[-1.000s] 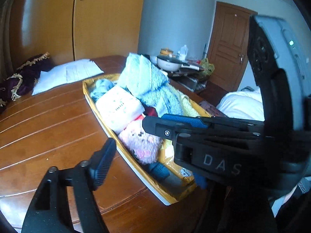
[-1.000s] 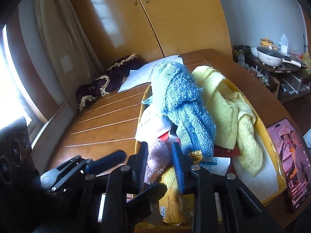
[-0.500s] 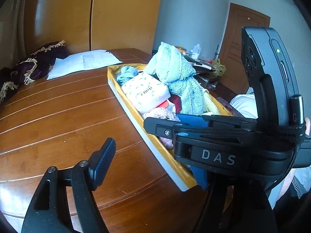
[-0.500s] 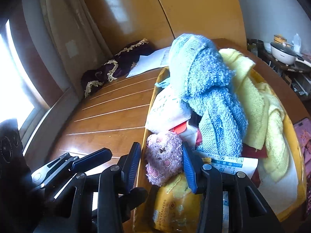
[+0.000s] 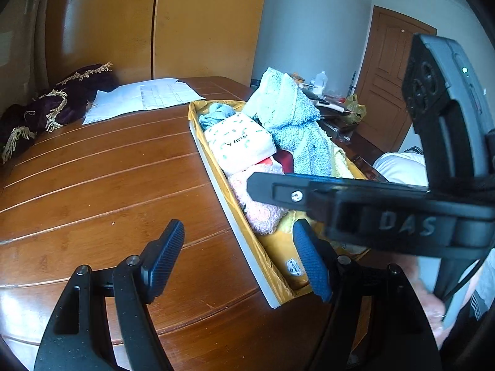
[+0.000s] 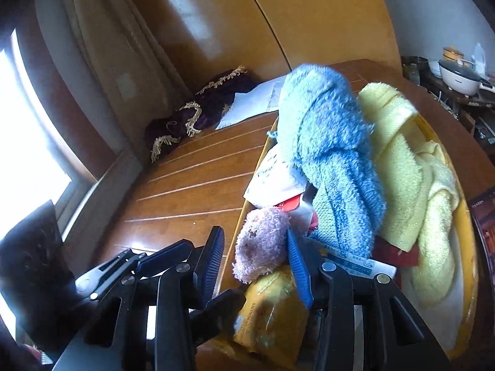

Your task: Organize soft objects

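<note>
Early stage: box [image 5: 235, 213] near worktop [image 5: 102, 185] right edge, piled with towels [image 6: 334, 142] and pink plush [image 6: 263, 247]. Right hand-held gripper [image 6: 256, 256] open around plush, not clamped. Left hand-held gripper [image 5: 238, 259] open, empty. Sorting mostly left.

Left of the box [image 5: 222, 182], the table [image 5: 102, 185] is bare up to the papers [image 5: 142, 99] and dark cloth [image 5: 62, 99] at its far edge. Inside the box, the blue towel [image 6: 328, 142] and yellow towel [image 6: 408, 167] pile above the rim; the pink plush [image 6: 263, 244] fills the near corner.
</note>
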The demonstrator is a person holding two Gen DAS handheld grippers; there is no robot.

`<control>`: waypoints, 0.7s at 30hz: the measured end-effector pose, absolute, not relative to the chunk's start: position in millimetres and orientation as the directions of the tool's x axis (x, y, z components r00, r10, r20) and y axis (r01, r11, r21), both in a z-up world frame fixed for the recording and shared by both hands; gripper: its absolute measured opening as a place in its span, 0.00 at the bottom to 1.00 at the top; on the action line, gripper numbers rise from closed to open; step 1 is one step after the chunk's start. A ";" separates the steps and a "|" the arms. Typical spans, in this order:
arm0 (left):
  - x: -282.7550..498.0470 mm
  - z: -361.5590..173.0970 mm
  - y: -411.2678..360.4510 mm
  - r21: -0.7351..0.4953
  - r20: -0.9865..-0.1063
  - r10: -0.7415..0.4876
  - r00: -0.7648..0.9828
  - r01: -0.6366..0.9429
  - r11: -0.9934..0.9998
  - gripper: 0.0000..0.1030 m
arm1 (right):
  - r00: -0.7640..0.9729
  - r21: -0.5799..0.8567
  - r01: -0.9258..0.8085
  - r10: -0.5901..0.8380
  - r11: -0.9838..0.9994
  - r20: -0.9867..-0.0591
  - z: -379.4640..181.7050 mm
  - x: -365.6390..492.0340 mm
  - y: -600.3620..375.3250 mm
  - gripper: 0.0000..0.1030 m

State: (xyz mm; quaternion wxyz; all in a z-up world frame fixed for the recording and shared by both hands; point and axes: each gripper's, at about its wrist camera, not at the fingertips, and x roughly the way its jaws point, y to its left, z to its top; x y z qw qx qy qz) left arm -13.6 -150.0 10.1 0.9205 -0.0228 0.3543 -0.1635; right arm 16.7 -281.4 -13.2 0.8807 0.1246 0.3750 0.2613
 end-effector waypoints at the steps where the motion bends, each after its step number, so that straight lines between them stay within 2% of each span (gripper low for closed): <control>1: -14.4 11.3 -148.9 -0.165 -0.645 -0.320 0.693 0.283 0.945 0.70 | 0.584 0.410 -0.365 0.549 0.836 -0.598 -8.8 14.1 -281.6 0.43; 4: -17.3 18.1 -141.2 -0.202 -0.634 -0.337 0.696 0.271 0.941 0.72 | 0.609 0.356 -0.361 0.507 0.862 -0.610 4.1 5.0 -280.1 0.47; 7: -22.3 27.1 -132.6 -0.224 -0.609 -0.339 0.717 0.254 0.941 0.79 | 0.627 0.326 -0.383 0.502 0.864 -0.596 14.6 -4.0 -276.9 0.54; 13: -22.5 39.6 -119.4 -0.236 -0.586 -0.291 0.756 0.185 0.954 0.82 | 0.642 0.357 -0.389 0.528 0.849 -0.556 25.4 -11.2 -287.2 0.63; 17: -13.9 38.7 -118.4 -0.253 -0.610 -0.279 0.741 0.151 0.955 0.82 | 0.637 0.369 -0.360 0.515 0.857 -0.573 23.5 -6.8 -295.4 0.63; 21: -13.2 37.4 -127.5 -0.205 -0.624 -0.239 0.744 0.140 0.969 0.82 | 0.637 0.364 -0.333 0.492 0.870 -0.594 19.1 -5.0 -303.6 0.63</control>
